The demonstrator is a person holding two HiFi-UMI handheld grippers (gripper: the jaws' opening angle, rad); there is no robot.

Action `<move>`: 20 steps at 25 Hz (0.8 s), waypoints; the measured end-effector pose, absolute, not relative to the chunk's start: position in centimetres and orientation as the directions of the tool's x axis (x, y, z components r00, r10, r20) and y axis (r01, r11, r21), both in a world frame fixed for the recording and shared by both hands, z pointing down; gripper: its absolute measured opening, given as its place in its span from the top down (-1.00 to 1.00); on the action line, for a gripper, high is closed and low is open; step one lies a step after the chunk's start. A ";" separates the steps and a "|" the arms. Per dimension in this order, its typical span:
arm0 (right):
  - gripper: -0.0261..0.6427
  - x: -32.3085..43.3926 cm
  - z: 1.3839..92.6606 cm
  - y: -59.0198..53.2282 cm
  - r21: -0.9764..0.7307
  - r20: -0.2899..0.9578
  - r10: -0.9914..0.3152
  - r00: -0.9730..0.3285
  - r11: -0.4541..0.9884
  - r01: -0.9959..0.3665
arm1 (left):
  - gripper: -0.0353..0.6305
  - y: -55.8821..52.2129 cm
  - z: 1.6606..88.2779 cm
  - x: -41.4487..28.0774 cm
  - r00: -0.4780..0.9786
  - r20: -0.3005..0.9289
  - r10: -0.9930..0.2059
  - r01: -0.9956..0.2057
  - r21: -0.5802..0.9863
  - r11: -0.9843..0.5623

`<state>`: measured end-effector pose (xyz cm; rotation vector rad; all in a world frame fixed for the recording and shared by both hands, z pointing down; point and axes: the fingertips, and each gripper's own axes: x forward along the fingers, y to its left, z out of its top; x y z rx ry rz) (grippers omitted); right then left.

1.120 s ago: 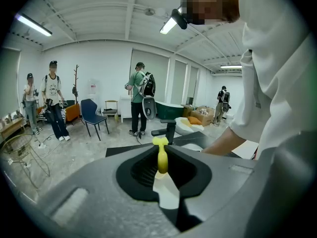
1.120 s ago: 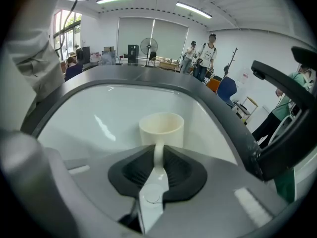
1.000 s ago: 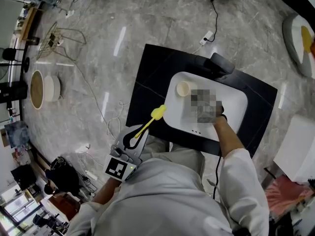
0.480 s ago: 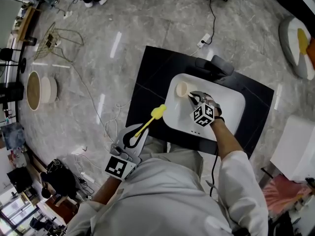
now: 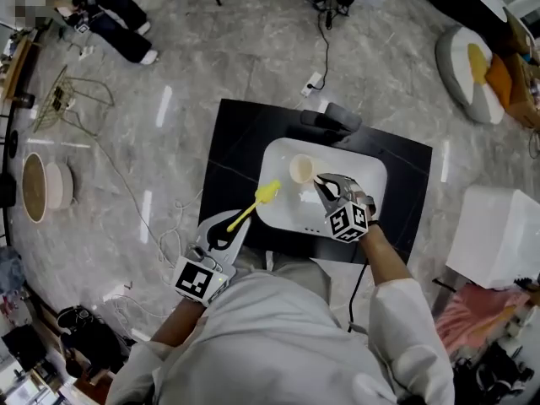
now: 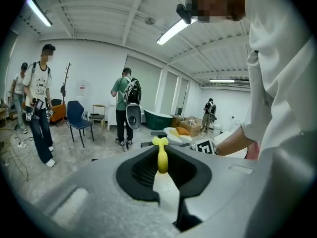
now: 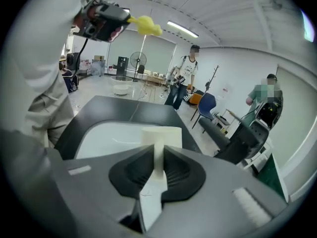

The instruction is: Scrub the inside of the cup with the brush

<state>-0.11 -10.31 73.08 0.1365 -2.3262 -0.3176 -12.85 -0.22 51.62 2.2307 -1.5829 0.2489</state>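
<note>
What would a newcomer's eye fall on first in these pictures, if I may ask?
The bright yellow brush stands out, clamped in the left hand-held gripper at the black table's near edge. Right of it, the right hand-held gripper, whose jaws have just been closing, pinches the wall of a cream cup over the white tray.

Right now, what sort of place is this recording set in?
Probably a large open indoor studio or lab hall, not a kitchen: a polished stone floor with a power strip lying on it, ceiling strip lights, and a black table standing alone.
</note>
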 end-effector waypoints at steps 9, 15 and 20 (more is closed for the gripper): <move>0.80 2.8 60.1 -9.9 0.454 0.588 -0.351 -0.729 0.889 -0.062 | 0.77 -2.5 48.5 -10.2 0.477 0.245 -0.844 -0.875 0.228 -0.428; 0.80 4.0 52.7 -8.6 0.534 0.543 -0.441 -0.715 0.838 -0.111 | 0.77 -2.7 47.0 -8.5 0.554 0.187 -0.811 -0.828 0.226 -0.514; 0.80 5.6 48.6 -7.1 0.611 0.514 -0.503 -0.695 0.783 -0.115 | 0.77 -2.9 44.8 -6.6 0.618 0.145 -0.772 -0.783 0.203 -0.588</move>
